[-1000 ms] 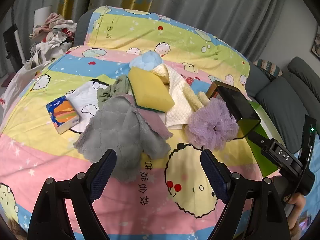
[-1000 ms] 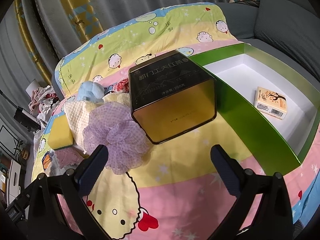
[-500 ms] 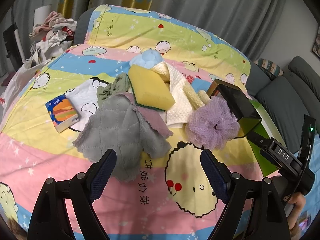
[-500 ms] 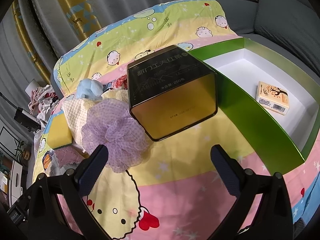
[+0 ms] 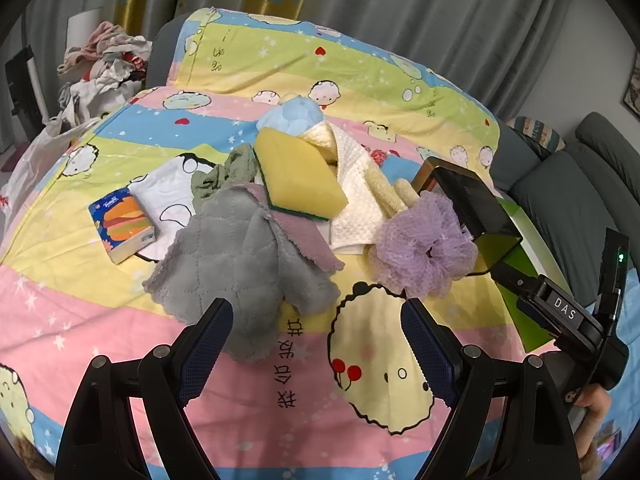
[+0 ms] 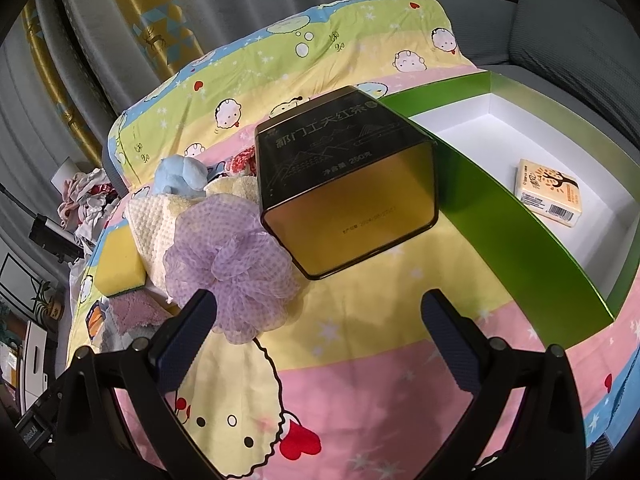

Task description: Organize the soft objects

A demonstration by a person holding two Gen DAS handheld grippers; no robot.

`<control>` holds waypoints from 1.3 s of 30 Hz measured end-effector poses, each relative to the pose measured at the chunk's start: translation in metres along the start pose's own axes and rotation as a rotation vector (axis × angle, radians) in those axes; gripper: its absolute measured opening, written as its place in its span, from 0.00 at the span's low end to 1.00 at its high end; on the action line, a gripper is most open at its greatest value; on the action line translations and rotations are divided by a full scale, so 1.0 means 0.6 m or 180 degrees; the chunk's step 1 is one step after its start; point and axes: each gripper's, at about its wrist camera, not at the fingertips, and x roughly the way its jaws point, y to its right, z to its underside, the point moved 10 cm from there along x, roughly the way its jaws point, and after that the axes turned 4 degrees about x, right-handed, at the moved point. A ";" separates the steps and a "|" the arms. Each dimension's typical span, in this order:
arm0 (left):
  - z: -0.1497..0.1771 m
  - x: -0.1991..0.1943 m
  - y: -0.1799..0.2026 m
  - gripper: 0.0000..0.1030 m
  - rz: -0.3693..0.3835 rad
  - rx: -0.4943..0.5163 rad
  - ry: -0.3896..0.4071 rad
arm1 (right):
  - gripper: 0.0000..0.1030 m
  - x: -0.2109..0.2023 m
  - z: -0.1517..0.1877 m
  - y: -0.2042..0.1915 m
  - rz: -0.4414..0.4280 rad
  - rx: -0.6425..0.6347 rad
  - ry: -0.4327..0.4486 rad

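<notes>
left wrist: quilted grey cloth (image 5: 240, 252) beside frilly mesh puff (image 5: 424, 248).

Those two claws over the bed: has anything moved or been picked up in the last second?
Nothing visibly changed. Both the left claw and right claw hang open and empty above the blanket, and the pile of soft things lies untouched.

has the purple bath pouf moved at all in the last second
No. In the right wrist view the purple bath pouf sits against the lower left corner of the dark tea tin, beside the cream waffle towel, as before. Neither claw touches it.
</notes>
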 end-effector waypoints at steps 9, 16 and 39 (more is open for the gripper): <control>-0.002 -0.002 0.001 0.84 0.0010 -0.0005 0.0003 | 0.99 0.002 0.002 -0.001 0.0005 -0.0001 -0.0020; -0.002 -0.002 0.000 0.84 0.0008 -0.0028 -0.0024 | 0.99 0.003 0.002 -0.001 0.0011 -0.0004 -0.0027; -0.001 0.001 -0.008 0.84 -0.0021 -0.0064 -0.0041 | 0.99 0.020 0.010 -0.013 -0.0255 0.0170 -0.0152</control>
